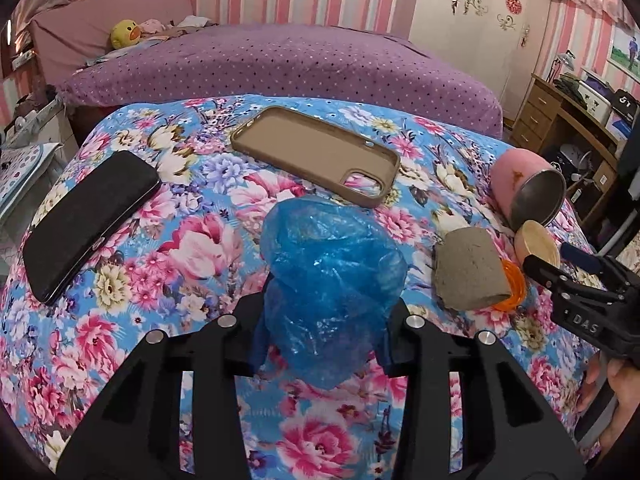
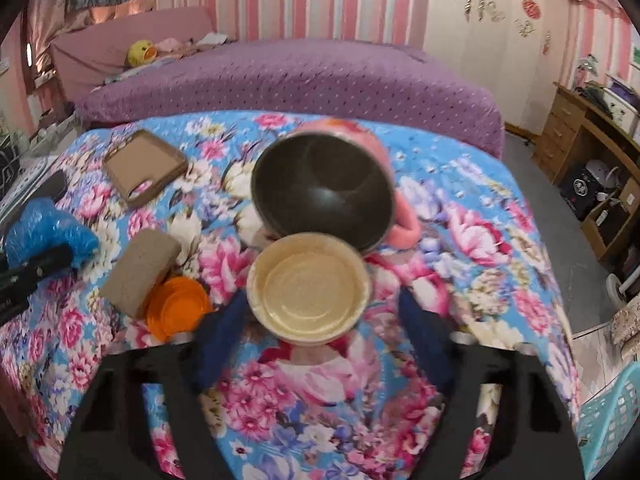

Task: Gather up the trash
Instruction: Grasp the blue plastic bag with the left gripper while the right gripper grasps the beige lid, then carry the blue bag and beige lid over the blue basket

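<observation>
Left tongs (image 1: 324, 320) grip blue bag (image 1: 332, 280) mid-cloth, edges clear.

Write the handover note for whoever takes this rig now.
Left hand-held gripper: shut on the crumpled blue plastic bag, on the floral cloth.
Right hand-held gripper: jaws either side of the beige round lid; grip not yet clear.
Untouched: grey paper wad, orange lid, tipped pink cup.
Nothing visibly binned yet.

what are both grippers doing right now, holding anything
Left gripper: shut on the crumpled blue plastic bag.
Right gripper: open around the round beige paper bowl, pads not yet pressing it.
</observation>
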Available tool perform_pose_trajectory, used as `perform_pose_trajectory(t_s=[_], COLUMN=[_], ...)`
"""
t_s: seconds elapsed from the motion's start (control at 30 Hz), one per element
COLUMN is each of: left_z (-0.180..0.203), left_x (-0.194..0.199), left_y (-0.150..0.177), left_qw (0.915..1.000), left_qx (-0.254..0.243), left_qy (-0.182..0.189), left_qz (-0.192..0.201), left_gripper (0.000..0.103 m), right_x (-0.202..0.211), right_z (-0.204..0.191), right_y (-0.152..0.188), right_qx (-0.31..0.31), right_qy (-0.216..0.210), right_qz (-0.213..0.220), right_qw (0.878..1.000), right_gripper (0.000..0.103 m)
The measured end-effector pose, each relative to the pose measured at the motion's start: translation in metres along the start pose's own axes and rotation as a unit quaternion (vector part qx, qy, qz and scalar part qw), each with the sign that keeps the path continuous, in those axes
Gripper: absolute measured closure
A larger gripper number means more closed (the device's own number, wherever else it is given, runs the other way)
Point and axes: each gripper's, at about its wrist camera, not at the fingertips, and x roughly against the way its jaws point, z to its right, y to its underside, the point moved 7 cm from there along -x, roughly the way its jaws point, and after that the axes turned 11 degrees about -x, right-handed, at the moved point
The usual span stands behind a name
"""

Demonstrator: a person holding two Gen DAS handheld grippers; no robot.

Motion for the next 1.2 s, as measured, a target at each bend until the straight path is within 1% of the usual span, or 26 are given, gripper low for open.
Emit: perform_pose_trajectory(t_s=[0.17, 0.3, 0.57, 0.97, 1.2], left_z=[0.004, 0.003, 0.012, 0.042, 0.059], left_x=[0.006, 0.013, 0.028, 0.057, 0.075], left_y=[-0.001, -0.003, 0.003, 0.013, 0.022], left_qw=[0.9998, 0.9999, 0.9996, 0.9987, 0.9976], left_qx=[-0.014, -0.006, -0.014, -0.032, -0.049], left_qy=[-0.016, -0.01, -0.011, -0.001, -0.01], left_qz=[0.006, 0.012, 0.023, 0.038, 0.048], left_gripper=[0.063, 0.064, 0.065, 0.065, 0.065], right_x=[0.011, 0.025, 0.053, 0.088, 0.113], right_z=[-0.001, 0.005, 0.02, 0.035, 0.053], right_y=[-0.001, 0.0, 0.002, 0.015, 0.029], right_qx=[-0.001, -0.003, -0.004, -0.004, -0.013], right_qy=[-0.016, -0.013, -0.006, -0.005, -0.003], right_qz=[0.025, 0.044, 0.075, 0.1, 0.107], right_qw=[1.0, 0.999, 0.997, 0.995, 0.994], right_gripper=[0.042, 0.042, 0.042, 0.042, 0.042])
